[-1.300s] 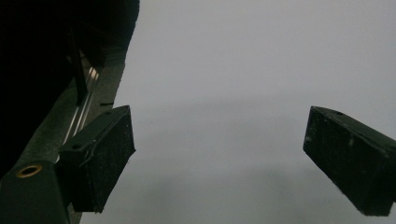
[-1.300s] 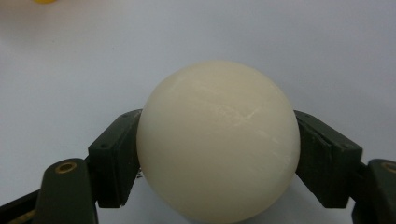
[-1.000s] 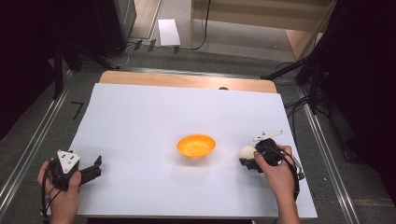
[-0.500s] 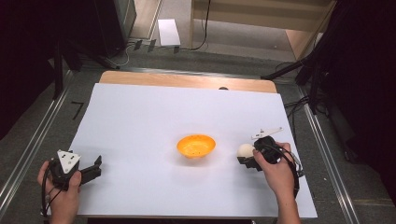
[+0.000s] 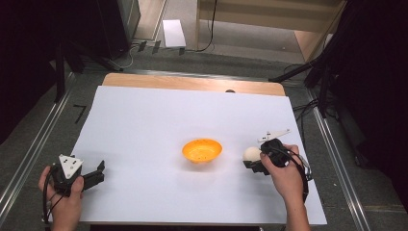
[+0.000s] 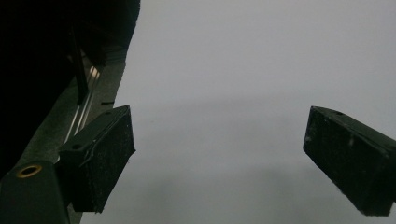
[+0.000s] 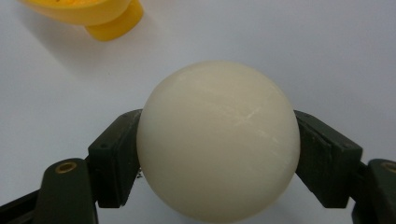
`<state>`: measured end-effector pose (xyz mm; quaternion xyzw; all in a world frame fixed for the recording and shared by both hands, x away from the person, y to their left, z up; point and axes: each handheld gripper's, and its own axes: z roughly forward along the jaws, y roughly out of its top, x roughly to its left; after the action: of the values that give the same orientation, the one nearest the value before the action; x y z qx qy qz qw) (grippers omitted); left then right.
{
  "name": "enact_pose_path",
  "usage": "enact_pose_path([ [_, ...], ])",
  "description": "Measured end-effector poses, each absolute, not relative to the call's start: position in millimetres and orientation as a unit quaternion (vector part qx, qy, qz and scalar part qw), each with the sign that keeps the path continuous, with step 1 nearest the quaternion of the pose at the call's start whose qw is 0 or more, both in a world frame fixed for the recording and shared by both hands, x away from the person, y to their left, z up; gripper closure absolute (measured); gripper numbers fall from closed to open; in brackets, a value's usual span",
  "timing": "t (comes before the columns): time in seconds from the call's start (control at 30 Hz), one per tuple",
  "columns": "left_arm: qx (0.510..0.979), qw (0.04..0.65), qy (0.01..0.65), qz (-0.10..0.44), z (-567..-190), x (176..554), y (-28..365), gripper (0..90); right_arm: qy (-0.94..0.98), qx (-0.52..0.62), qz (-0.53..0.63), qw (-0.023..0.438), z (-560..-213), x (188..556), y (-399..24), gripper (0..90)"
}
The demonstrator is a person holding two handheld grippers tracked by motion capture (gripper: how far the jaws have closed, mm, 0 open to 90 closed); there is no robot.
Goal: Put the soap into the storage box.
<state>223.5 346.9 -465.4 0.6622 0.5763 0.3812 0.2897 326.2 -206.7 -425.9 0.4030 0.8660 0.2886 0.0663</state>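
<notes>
A: White sheet [image 5: 159, 120] covers the table [image 5: 192, 83]; wooden strip bare along the far edge, dark floor beyond.

B: Noted. Items on the sheet?

A: Orange bowl [image 5: 202, 150] near the middle, upright. Cream ball [image 5: 250, 154] just to its right, toward the near right corner.

B: Right gripper [image 5: 254, 161]?

A: Fingers [image 7: 114, 156] closed on the ball [image 7: 217, 140], one pad against each side. Ball low over the sheet; contact with it cannot be told. Bowl [image 7: 93, 16] close ahead, apart from the ball.

B: Left gripper [image 5: 96, 174]?

A: Near left corner, held in the left hand [image 5: 65, 204]. Fingers [image 6: 100, 156] spread wide, nothing between them, plain sheet beneath.
</notes>
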Motion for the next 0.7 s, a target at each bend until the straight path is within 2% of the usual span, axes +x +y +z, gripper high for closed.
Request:
enact_pose_path([
  [0.7, 0.662, 0.29, 0.576, 0.381, -465.4, 223.5, 347.1, 9.4, 0.874, 0.383, 0.293, 0.062, -416.0, 332.3, -191.2, 23.9],
])
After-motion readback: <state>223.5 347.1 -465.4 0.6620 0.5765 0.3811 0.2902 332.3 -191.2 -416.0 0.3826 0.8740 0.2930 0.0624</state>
